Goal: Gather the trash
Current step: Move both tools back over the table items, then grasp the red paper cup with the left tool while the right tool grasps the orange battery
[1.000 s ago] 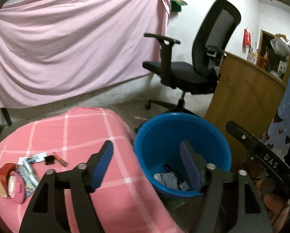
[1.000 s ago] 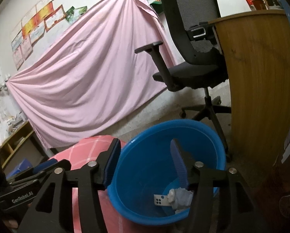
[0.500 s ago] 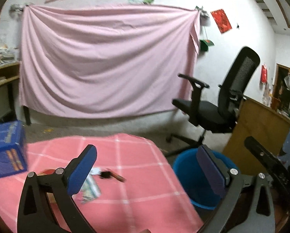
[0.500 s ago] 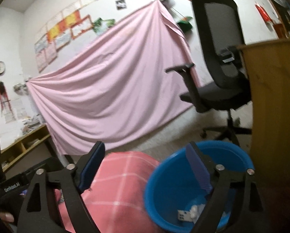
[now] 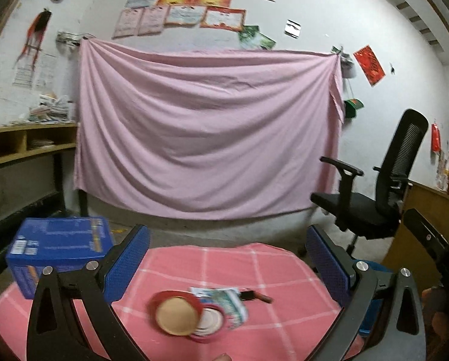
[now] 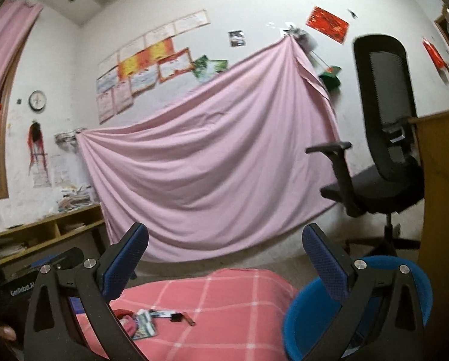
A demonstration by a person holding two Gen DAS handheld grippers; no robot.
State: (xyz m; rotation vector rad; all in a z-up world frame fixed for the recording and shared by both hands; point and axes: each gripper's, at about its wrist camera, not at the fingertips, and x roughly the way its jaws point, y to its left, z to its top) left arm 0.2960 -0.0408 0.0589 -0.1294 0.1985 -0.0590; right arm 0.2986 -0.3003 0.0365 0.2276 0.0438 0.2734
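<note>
A small heap of trash lies on the pink checked tablecloth (image 5: 212,264): a round red tin with its lid (image 5: 179,316), crumpled printed wrappers (image 5: 229,302) and a small black-and-brown piece (image 5: 254,295). My left gripper (image 5: 227,240) hovers over the near side of the heap, jaws wide open and empty. The same wrappers (image 6: 144,323) show low in the right wrist view. My right gripper (image 6: 224,236) is level beside the blue bin (image 6: 298,310), its jaws opening with nothing between them. The bin's inside is hidden.
A blue cardboard box (image 5: 59,246) stands at the table's left. A black office chair (image 5: 375,207) and a wooden counter (image 6: 441,198) are to the right, behind the bin. A pink sheet (image 5: 206,138) covers the back wall, with a shelf (image 5: 20,144) at left.
Both grippers swung up and left from over the blue bin toward the table. Both jaws spread wider. The trash heap now sits in front of the left gripper.
</note>
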